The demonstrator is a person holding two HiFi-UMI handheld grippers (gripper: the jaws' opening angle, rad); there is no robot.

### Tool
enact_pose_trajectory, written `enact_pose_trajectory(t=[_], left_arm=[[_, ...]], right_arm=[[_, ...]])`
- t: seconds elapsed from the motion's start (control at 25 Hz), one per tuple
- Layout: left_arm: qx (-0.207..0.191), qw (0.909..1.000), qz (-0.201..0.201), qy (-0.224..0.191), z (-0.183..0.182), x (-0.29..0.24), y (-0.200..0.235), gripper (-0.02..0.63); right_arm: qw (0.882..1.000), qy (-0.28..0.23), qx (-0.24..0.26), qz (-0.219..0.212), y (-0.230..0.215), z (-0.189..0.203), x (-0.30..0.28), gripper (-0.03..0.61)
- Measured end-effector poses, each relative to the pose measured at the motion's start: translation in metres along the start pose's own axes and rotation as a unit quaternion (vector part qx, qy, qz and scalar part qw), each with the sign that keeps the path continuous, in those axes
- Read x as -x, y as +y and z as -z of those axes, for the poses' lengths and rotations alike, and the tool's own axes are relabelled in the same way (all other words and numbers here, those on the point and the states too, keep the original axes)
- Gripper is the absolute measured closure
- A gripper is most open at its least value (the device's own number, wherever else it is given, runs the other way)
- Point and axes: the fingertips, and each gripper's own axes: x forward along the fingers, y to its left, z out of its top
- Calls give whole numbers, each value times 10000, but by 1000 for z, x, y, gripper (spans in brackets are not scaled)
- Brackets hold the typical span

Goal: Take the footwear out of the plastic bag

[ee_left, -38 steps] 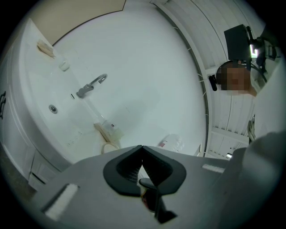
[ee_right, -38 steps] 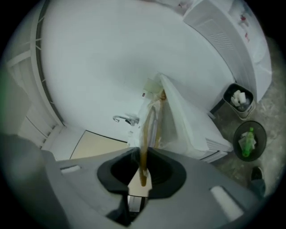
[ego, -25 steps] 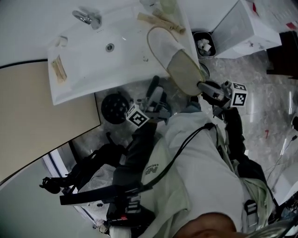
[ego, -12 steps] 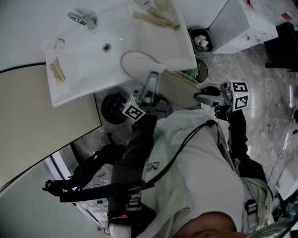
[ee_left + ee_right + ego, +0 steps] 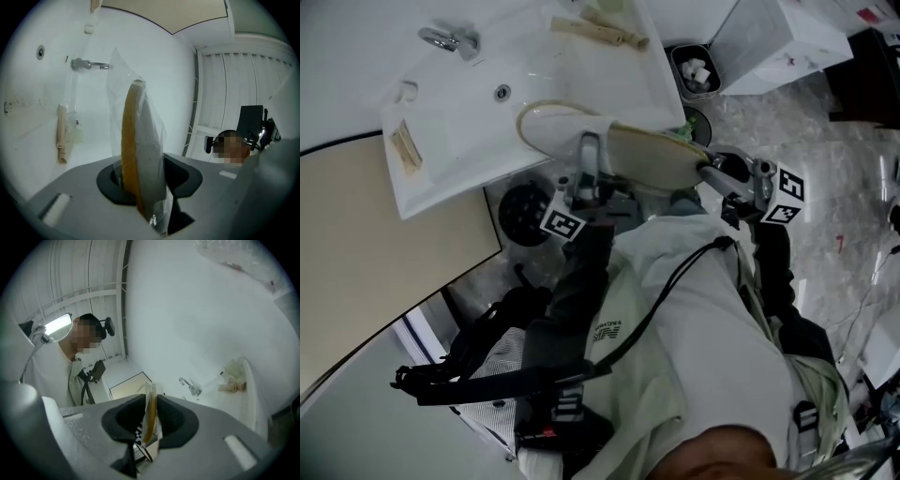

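A white slipper with a tan sole (image 5: 652,157) lies sideways in a clear plastic bag (image 5: 117,84), held in the air in front of the sink. My left gripper (image 5: 587,176) is around the slipper's middle from below. Its jaws are closing, and the bagged slipper (image 5: 138,154) stands edge-on between the pads, filling the gap. My right gripper (image 5: 711,174) holds the slipper's right end. Its jaws are opening a little, with the thin tan edge (image 5: 150,420) still pinched between the pads.
A white sink (image 5: 459,122) with a chrome faucet (image 5: 442,39) is behind the slipper. Tan packets (image 5: 403,148) lie on its rim. A black round object (image 5: 525,214) sits under it. A small bin (image 5: 694,70) and a white box (image 5: 778,37) stand on the marble floor at right.
The slipper has swung down from tilted up to lying across and has shifted left. My left gripper rose to its middle and closed around it. The right gripper stayed on the slipper's end.
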Motion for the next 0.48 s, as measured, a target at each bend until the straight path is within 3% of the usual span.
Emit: enact_pose_trajectory(t=[0.12,0.2,0.32,0.48], left_arm=[[40,9993,-24,-365,-10,2,0,498],[-78,9981,-133,-589,-19,5,2,505],[-255,9963,-260,-772,-29,10,2,508],[-137,9941,-283,-1040,-32,11,0,511]], right_arm=[[9975,-682,-24,180,-4,-24,18,512],[9956,-753,235,514,-7,-32,28,512],[9933,-83,745,880,-3,-16,24,513],[9881,559,1067,954,5,13,5,513]])
